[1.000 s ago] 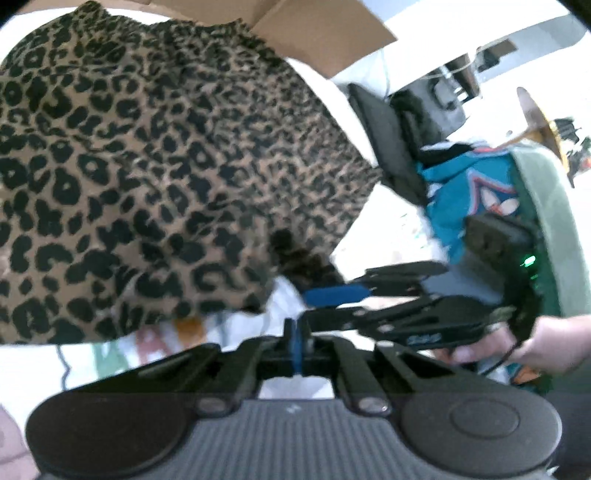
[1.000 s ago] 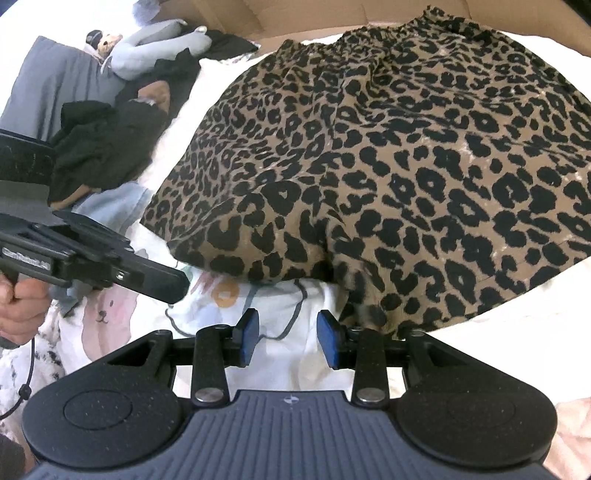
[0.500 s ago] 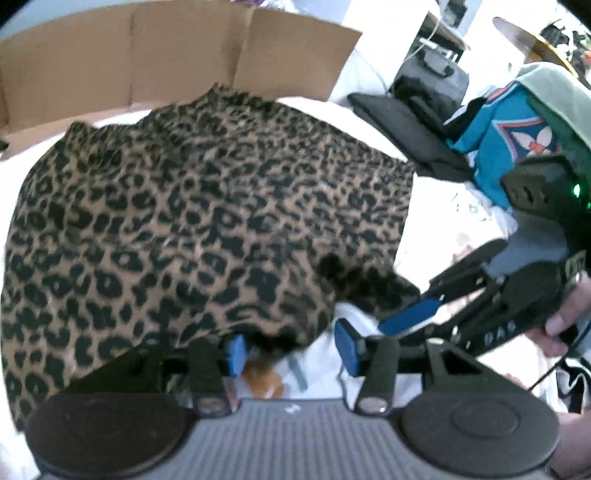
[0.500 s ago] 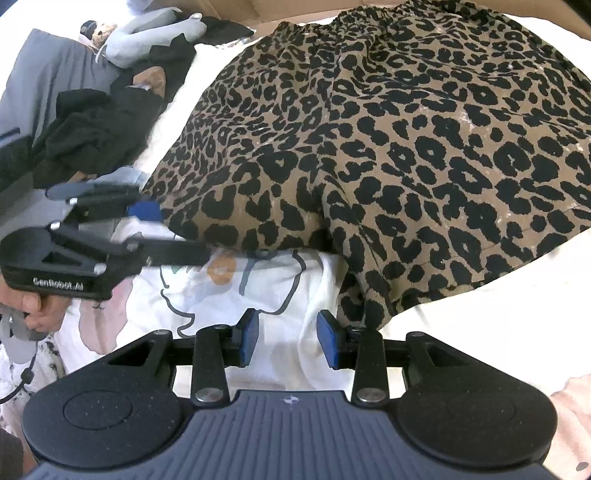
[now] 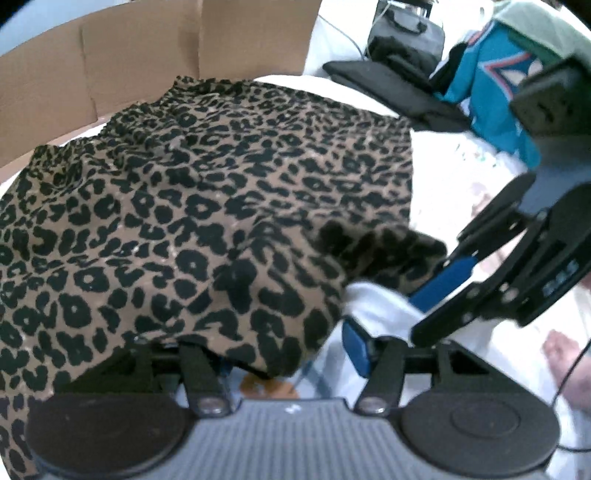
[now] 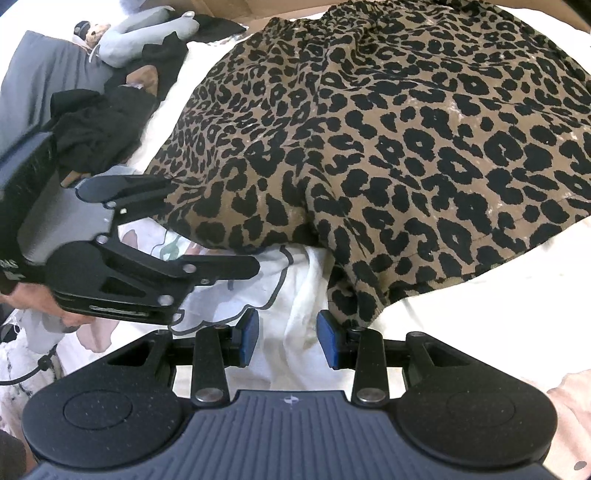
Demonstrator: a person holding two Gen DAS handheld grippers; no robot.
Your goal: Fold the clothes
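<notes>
Left wrist view: leopard-print garment (image 5: 207,206) fills the frame from 9 o'clock to 1 o'clock, spread on a white sheet (image 5: 436,177), with a cardboard panel (image 5: 147,55) behind it at 12 o'clock
Change in the left tool: a second ago the left gripper (image 5: 288,354) was pressed together; now its fingers stand spread, and the near hem lies draped over the left finger – nothing is pinched
Change in the view: the left wrist has rolled and dropped toward the near hem, so the cloth that sat tilted a second ago now sits level in frame
Meaning for the task: this reads as a release and re-approach – the left tool looks ready to take a fresh hold on the near hem, so the fold itself is not yet started
Right tool: right gripper (image 6: 286,336) has kept still, fingers partly spread with bare sheet between the blue pads (image 6: 248,334); the hem corner lies just beside its right pad at 4 o'clock, not gripped
Other gripper seen: in the right wrist view the left gripper (image 6: 207,225) enters from 9 o'clock, held by a hand (image 6: 40,302), its upper finger touching the hem's left corner
Garment direction: gathered waistband (image 6: 369,14) toward 12 o'clock, wide hem (image 6: 266,240) toward 6 o'clock
Long axis: hard to judge; the cloth spreads wider from 9 to 3 o'clock than from waistband to hem
Surroundings: dark clothes (image 6: 96,122) at 10 o'clock, teal top (image 5: 487,92) at 2 o'clock
</notes>
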